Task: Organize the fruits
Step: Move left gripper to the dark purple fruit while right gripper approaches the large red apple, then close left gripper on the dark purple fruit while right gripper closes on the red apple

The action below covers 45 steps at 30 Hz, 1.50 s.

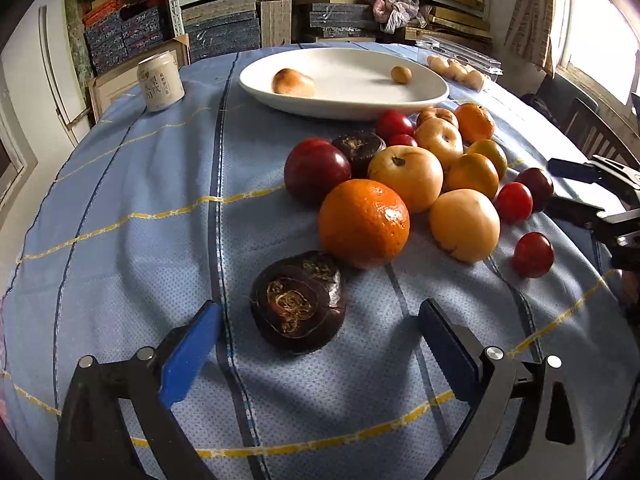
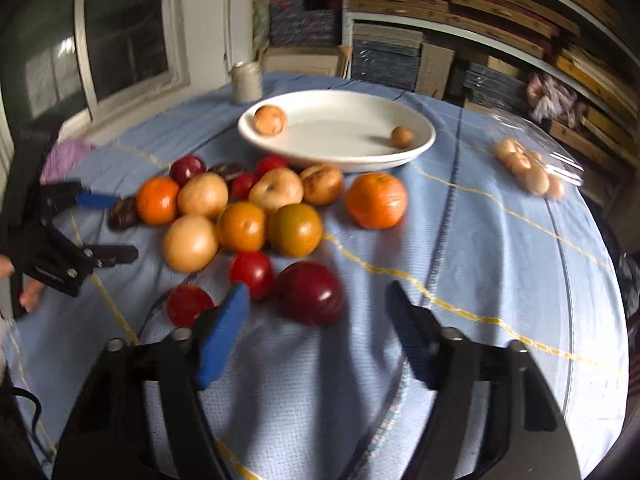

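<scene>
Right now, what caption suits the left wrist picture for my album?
Open left gripper straddling a dark water chestnut beside piled fruit, white plate behind.

Pale blue tablecloth (image 1: 132, 208) with yellow and dark stripes, white plate (image 1: 352, 96), orange mandarin (image 1: 364, 222), blue-padded tongs (image 1: 320, 326)

- A plate (image 1: 344, 80) was set at the far side of the table (image 1: 132, 208).
- Two small fruits (image 1: 293, 82) were laid in the plate, one at each end.
- A cup (image 1: 160, 82) was placed to the left of the plate in the left wrist view.
- A heap of fruits (image 1: 404, 176) was piled just in front of the plate.
- A water chestnut (image 1: 298, 302) was left alone, nearest the left gripper (image 1: 320, 316).
- A clear box (image 1: 460, 64) was put to the right of the plate.
</scene>
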Available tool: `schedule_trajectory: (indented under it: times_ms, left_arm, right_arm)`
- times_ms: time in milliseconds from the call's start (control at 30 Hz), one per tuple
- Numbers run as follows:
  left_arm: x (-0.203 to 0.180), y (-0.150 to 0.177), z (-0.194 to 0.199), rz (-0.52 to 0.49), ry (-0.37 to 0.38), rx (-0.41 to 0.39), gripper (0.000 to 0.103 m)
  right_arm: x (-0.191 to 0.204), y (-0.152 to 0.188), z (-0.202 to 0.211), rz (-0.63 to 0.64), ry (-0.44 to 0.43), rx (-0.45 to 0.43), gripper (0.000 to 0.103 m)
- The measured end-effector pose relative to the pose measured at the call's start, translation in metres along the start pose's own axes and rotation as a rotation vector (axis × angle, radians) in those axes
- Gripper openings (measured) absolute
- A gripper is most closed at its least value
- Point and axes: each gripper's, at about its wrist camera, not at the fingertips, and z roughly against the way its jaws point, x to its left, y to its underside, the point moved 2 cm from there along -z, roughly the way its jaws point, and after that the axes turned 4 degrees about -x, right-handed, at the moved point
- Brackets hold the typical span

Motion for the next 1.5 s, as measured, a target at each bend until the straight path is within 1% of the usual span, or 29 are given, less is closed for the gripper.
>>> schedule_trajectory:
  times_ms: [67, 133, 167, 233, 333, 433, 500, 567, 700, 767, 833, 900, 1000, 1067, 1100, 1167, 1233, 1267, 1300, 1333, 1367, 1400, 1500]
  left_arm:
    - [0.002, 0.000, 0.000, 0.008, 0.002, 0.000, 0.099]
    - [0.002, 0.000, 0.000, 0.009, -0.002, 0.001, 0.100]
    - [0.002, 0.000, 0.000, 0.009, -0.002, 0.001, 0.100]
    - [0.003, 0.000, 0.000, 0.009, -0.002, 0.001, 0.100]
    - [0.002, 0.000, 0.000, 0.009, -0.002, 0.001, 0.100]
    - [0.002, 0.000, 0.000, 0.009, -0.002, 0.001, 0.100]
    - [0.002, 0.000, 0.000, 0.009, -0.002, 0.001, 0.100]
    - [0.002, 0.000, 0.000, 0.009, -0.002, 0.001, 0.100]
    - [0.003, 0.001, 0.001, 0.015, -0.013, -0.001, 0.100]
    - [0.006, 0.001, 0.005, 0.030, -0.018, -0.023, 0.099]
    - [0.009, 0.000, 0.013, 0.055, 0.023, -0.067, 0.099]
    - [0.009, 0.000, 0.016, 0.059, 0.030, -0.087, 0.099]
    - [0.003, -0.001, 0.018, 0.031, 0.040, -0.097, 0.088]
    - [0.000, -0.002, 0.015, 0.022, 0.054, -0.085, 0.083]
    - [-0.001, -0.002, 0.012, 0.025, 0.062, -0.072, 0.077]
    - [0.002, -0.002, 0.007, 0.048, 0.077, -0.049, 0.076]
    - [0.005, -0.002, 0.007, 0.069, 0.086, -0.053, 0.075]
    - [0.005, -0.002, 0.006, 0.071, 0.085, -0.053, 0.072]
    - [0.006, -0.002, 0.006, 0.074, 0.078, -0.056, 0.063]
    - [0.008, -0.002, 0.007, 0.084, 0.068, -0.061, 0.047]
    - [0.010, -0.002, 0.008, 0.095, 0.073, -0.064, 0.046]
    - [0.012, -0.001, 0.008, 0.106, 0.094, -0.067, 0.046]
    - [0.013, -0.002, 0.009, 0.107, 0.101, -0.068, 0.046]
  right_arm:
    - [0.003, 0.000, -0.006, 0.009, -0.012, 0.020, 0.057]
    - [0.000, -0.001, -0.008, -0.005, -0.021, 0.022, 0.056]
    - [-0.002, -0.001, -0.011, -0.015, -0.028, 0.035, 0.051]
    - [-0.004, 0.000, -0.016, -0.033, -0.042, 0.059, 0.049]
    - [-0.013, -0.004, -0.023, -0.078, -0.067, 0.070, 0.049]
    - [-0.014, -0.005, -0.026, -0.087, -0.094, 0.073, 0.041]
    - [-0.013, -0.006, -0.027, -0.084, -0.090, 0.070, 0.040]
    - [-0.013, -0.007, -0.023, -0.081, -0.085, 0.049, 0.039]
    - [-0.017, -0.006, -0.019, -0.104, -0.091, 0.034, 0.039]
    - [-0.018, -0.005, -0.018, -0.112, -0.095, 0.033, 0.039]
    - [-0.018, -0.005, -0.017, -0.113, -0.094, 0.029, 0.039]
    - [-0.019, -0.005, -0.017, -0.119, -0.097, 0.027, 0.039]
    - [-0.018, -0.003, -0.016, -0.124, -0.098, 0.027, 0.039]
    - [-0.018, -0.003, -0.016, -0.123, -0.097, 0.028, 0.040]
    - [-0.018, -0.003, -0.017, -0.124, -0.097, 0.030, 0.040]
    - [-0.018, -0.003, -0.017, -0.127, -0.098, 0.031, 0.040]
    - [-0.018, -0.003, -0.017, -0.127, -0.098, 0.034, 0.040]
    - [-0.018, -0.003, -0.017, -0.127, -0.099, 0.034, 0.040]
    - [-0.018, -0.003, -0.017, -0.128, -0.099, 0.034, 0.040]
    - [-0.019, -0.004, -0.017, -0.130, -0.101, 0.034, 0.040]
    - [-0.018, -0.003, -0.018, -0.130, -0.101, 0.034, 0.040]
    - [-0.018, -0.003, -0.018, -0.133, -0.102, 0.034, 0.040]
    - [-0.018, -0.003, -0.017, -0.135, -0.104, 0.030, 0.040]
